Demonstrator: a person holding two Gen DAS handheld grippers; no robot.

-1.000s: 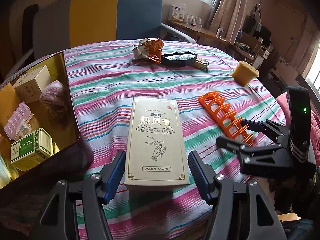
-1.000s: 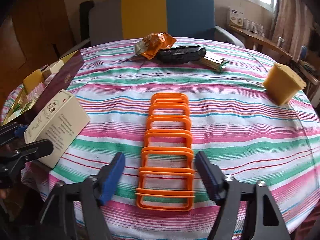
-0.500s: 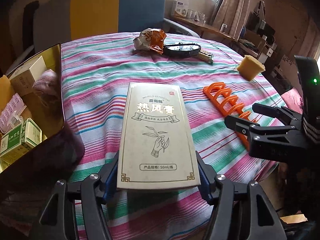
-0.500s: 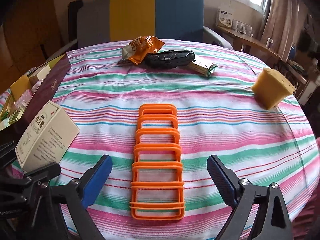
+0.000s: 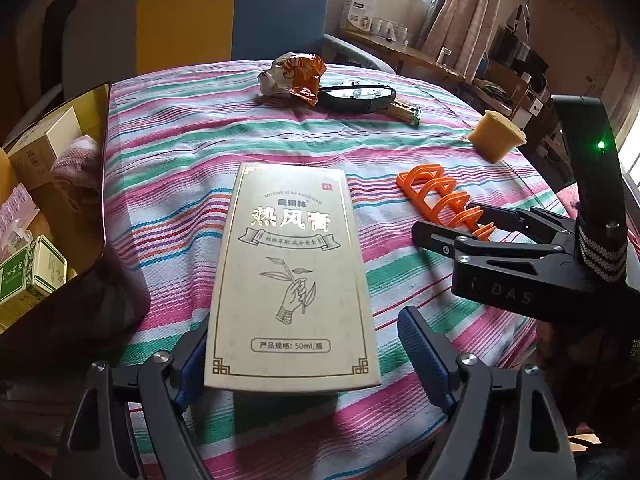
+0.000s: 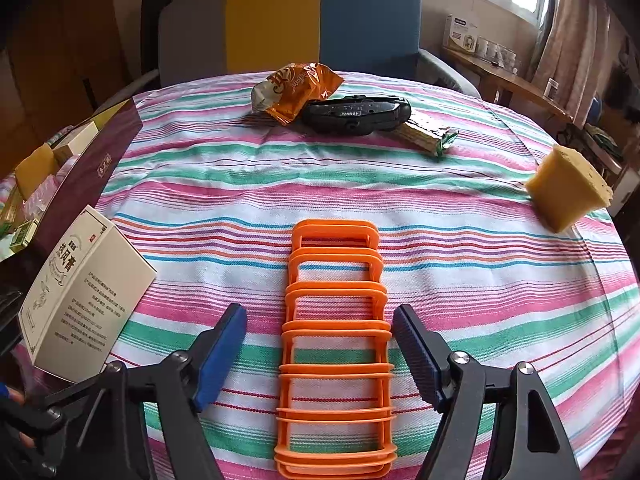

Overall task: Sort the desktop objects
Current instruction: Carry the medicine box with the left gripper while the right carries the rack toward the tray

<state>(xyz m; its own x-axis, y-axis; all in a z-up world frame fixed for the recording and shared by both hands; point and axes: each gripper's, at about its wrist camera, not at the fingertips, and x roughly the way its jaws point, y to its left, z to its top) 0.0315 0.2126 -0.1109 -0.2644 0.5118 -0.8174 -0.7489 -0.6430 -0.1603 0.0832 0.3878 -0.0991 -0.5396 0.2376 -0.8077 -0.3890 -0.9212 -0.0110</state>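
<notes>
Left gripper [image 5: 304, 356] has let go since half a second ago: its fingers now stand wide, a gap showing at the right pad, around the near end of the cream cardboard box with gold lettering [image 5: 294, 280], which lies flat on the striped tablecloth [image 5: 192, 152]. Right gripper [image 6: 320, 344] hovers, fingers wide, over the orange plastic rack [image 6: 336, 344] right of that box. Left of the box: a dark-red open storage box [image 5: 96, 208].
</notes>
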